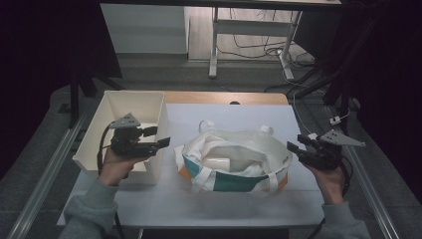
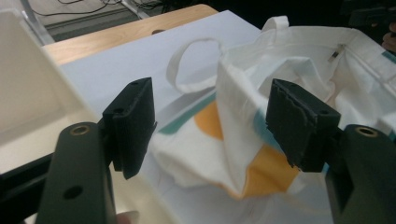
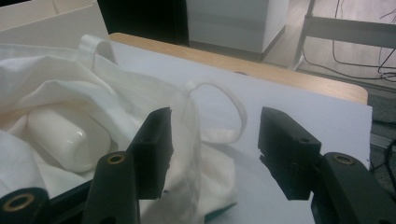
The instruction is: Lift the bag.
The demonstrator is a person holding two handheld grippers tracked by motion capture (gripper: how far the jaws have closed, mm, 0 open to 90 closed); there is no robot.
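White sheeting covers most of the table (image 1: 234, 112), with a strip of bare wood along its far edge and dark floor all around. Nearest the camera in the high view, two grey-sleeved forearms come in at six o'clock, each hand gripping a black tool.

At nine o'clock of the bag, the left gripper (image 1: 161, 138) hovers over the near right corner of the open cream rectangular box (image 1: 133, 105), pointing toward three o'clock. Its jaws stand well apart and hold nothing; in the left gripper view the bag's near rim (image 2: 233, 116) lies beyond the gap between them, with neither pad on the cloth.

At three o'clock, the right gripper (image 1: 294, 144) points toward nine o'clock, just beside the bag's end. Its jaws are also spread wide and empty; in the right gripper view the left pad sits close against the cloth rim, and I cannot tell whether it touches.

Between the two, at the table's centre, sits the white fabric tote bag with teal and orange panels (image 1: 234, 162), mouth open and slumped. Inside lies a white rounded plastic bottle (image 3: 70, 137) on its side. Two white loop handles (image 1: 206, 124) flop over the far rim toward twelve o'clock.

Beyond the table, at twelve o'clock, stand a white cabinet (image 1: 144, 27) and a white-legged desk frame (image 1: 249, 30) with cables on the floor.
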